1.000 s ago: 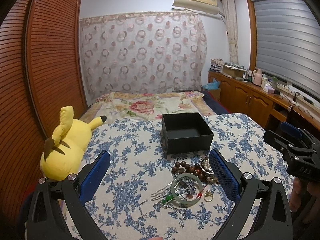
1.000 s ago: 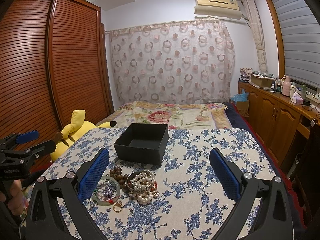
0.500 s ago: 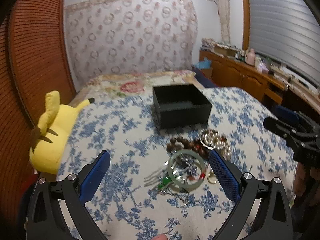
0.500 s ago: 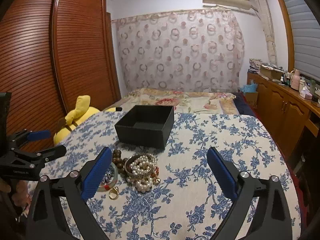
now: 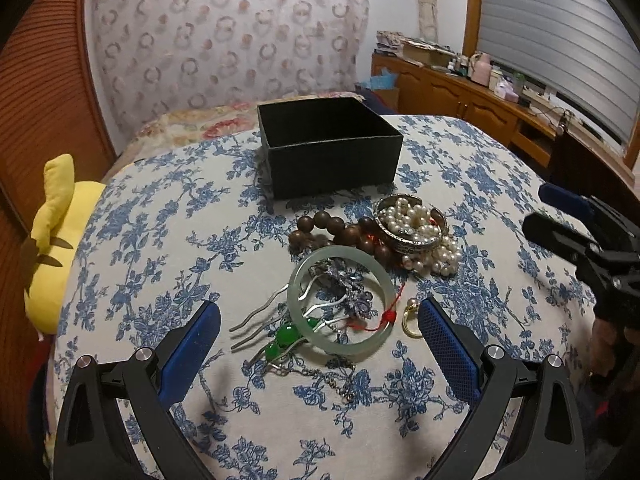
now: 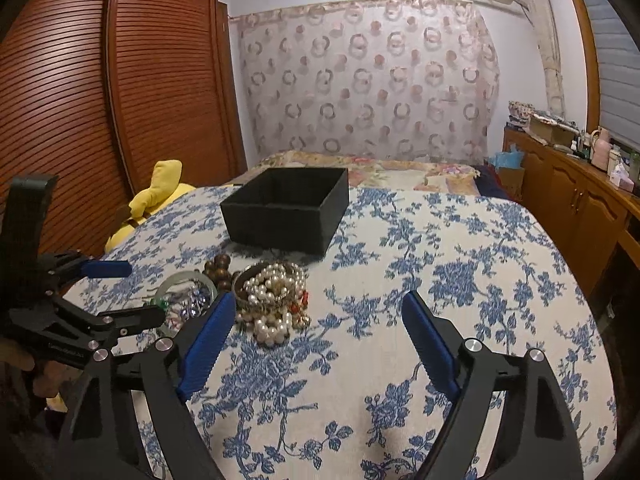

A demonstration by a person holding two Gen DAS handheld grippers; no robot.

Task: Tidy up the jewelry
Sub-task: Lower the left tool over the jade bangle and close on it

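While the left gripper (image 5: 319, 332) hangs over the floral cloth (image 5: 152, 248), its jaws stand spread with nothing pinched; the jade bangle (image 5: 340, 300), hairpin (image 5: 260, 318) and gold ring (image 5: 412, 320) lie between them, near the black box (image 5: 332, 160). Right wrist view: right gripper (image 6: 318, 320) jaws are closing on nothing, bare cloth between; the pearl pile (image 6: 272, 300) lies beside its left finger.

Dim indoor light, soft shadows, fisheye-bent edges with dark corners.
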